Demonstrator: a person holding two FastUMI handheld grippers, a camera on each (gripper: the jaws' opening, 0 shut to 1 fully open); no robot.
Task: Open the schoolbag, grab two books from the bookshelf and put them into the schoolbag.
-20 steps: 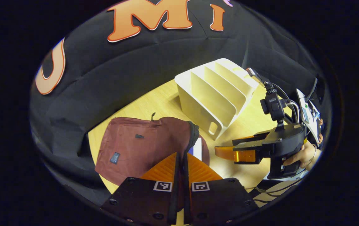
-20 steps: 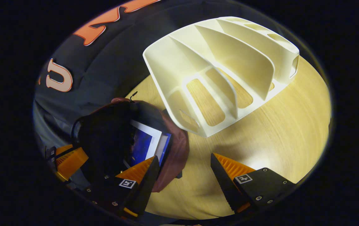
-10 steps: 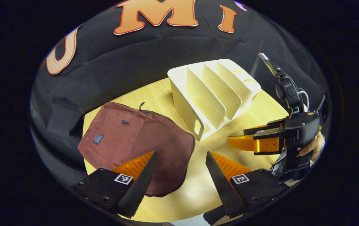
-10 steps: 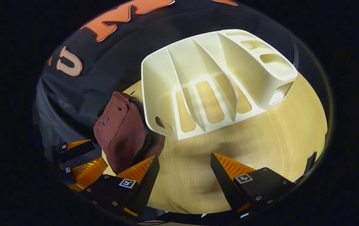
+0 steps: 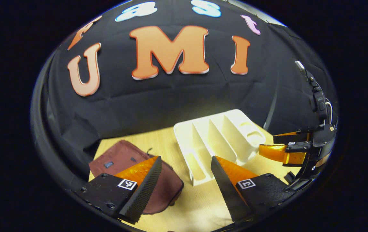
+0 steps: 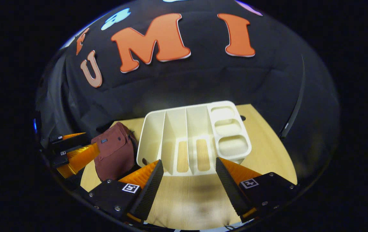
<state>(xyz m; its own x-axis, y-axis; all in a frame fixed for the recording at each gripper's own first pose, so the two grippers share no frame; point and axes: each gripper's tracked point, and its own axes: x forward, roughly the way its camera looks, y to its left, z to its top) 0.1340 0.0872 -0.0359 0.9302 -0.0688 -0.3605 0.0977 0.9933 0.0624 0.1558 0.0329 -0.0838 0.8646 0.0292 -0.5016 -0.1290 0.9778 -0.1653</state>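
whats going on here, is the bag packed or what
A person holds a gripper in each hand above a wooden table. The left gripper and right gripper both hang open, holding nothing. The maroon schoolbag lies beside the white bookshelf, whose slots hold no books. Whether books are inside the bag can't be told from here.

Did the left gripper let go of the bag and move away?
Yes. The left gripper, open now, has backed away: the schoolbag and bookshelf look smaller.
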